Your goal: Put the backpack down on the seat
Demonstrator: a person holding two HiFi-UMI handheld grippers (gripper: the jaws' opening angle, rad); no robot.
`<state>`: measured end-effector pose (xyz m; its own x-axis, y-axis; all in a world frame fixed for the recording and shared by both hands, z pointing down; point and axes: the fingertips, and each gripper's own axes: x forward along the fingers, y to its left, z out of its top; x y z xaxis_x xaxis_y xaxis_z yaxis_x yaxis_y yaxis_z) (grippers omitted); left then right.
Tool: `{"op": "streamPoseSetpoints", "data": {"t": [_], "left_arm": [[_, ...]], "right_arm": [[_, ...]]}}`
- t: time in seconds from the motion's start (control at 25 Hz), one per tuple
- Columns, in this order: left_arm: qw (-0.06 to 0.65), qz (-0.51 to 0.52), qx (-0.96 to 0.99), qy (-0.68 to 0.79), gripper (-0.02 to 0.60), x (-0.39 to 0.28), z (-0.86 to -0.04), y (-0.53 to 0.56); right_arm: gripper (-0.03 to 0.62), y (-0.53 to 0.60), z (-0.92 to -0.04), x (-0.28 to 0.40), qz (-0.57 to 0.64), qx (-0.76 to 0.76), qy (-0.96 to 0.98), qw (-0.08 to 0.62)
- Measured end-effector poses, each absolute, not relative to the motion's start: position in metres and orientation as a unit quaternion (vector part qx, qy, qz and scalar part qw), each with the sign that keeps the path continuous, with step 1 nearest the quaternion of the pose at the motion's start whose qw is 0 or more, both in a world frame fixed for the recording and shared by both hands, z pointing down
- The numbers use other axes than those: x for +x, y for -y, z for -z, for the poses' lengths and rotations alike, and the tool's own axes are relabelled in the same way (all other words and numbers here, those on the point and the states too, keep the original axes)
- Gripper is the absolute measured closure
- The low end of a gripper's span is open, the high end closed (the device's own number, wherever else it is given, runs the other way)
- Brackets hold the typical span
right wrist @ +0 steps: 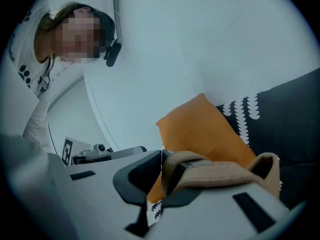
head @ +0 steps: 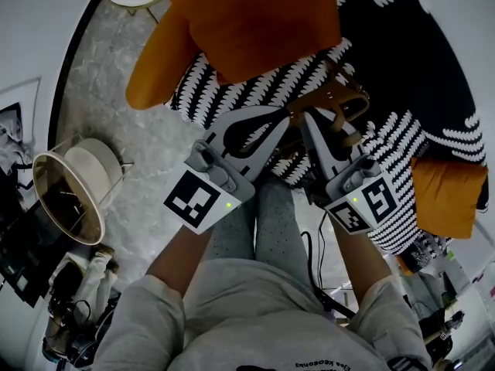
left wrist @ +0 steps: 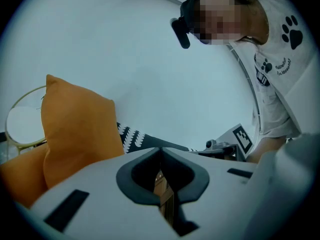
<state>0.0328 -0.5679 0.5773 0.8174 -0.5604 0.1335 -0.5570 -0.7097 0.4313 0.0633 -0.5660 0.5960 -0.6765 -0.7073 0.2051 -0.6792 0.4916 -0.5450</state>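
**Bag's up by its straps, seat is just ahead of us**

Both sets of fingers are clenched. Our left gripper (left wrist: pixel 160 154) pinches a brown strap (left wrist: pixel 163 196), and our right gripper (right wrist: pixel 162 159) is shut on a tan strap (right wrist: pixel 220 171) that loops over one finger. So the backpack (head: pixel 334 103) hangs between the two, their tips nearly touching, right at the front edge of the seat (head: pixel 421 60). Most of the bag's body is hidden under the grippers, so we can't tell its long axis. What matters imo is that the bare black part of the seat lies forward and to the right, nearer the right gripper. The orange cushion (head: pixel 255 22) sits ahead of the left one. We reckon the lowering wants to go forward-right, clear of that cushion.
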Motion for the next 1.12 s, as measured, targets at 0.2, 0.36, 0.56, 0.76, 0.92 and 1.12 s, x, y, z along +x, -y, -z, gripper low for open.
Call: {"op": "streamPoseSetpoints", "data": {"t": [0.2, 0.36, 0.56, 0.76, 0.92, 1.12], "left_arm": [[0.236, -0.001, 0.922, 0.308, 0.561, 0.031, -0.589, 0.574], [0.232, -0.004, 0.922, 0.309, 0.561, 0.036, -0.595, 0.582], [0.229, -0.003, 0.922, 0.313, 0.561, 0.04, -0.595, 0.587], [0.224, -0.011, 0.922, 0.316, 0.561, 0.038, -0.601, 0.59], [0.22, -0.021, 0.923, 0.316, 0.561, 0.041, -0.605, 0.586], [0.23, -0.026, 0.919, 0.32, 0.561, 0.039, -0.613, 0.587]], "right_arm": [[0.56, 0.571, -0.61, 0.063, 0.314, -0.41, -0.856, 0.02], [0.56, 0.578, -0.621, 0.066, 0.317, -0.414, -0.853, 0.017], [0.56, 0.581, -0.63, 0.066, 0.321, -0.416, -0.851, 0.013], [0.56, 0.587, -0.646, 0.059, 0.329, -0.412, -0.85, 0.004], [0.56, 0.59, -0.658, 0.058, 0.339, -0.407, -0.848, -0.006], [0.56, 0.594, -0.673, 0.055, 0.347, -0.401, -0.848, -0.02]]}}
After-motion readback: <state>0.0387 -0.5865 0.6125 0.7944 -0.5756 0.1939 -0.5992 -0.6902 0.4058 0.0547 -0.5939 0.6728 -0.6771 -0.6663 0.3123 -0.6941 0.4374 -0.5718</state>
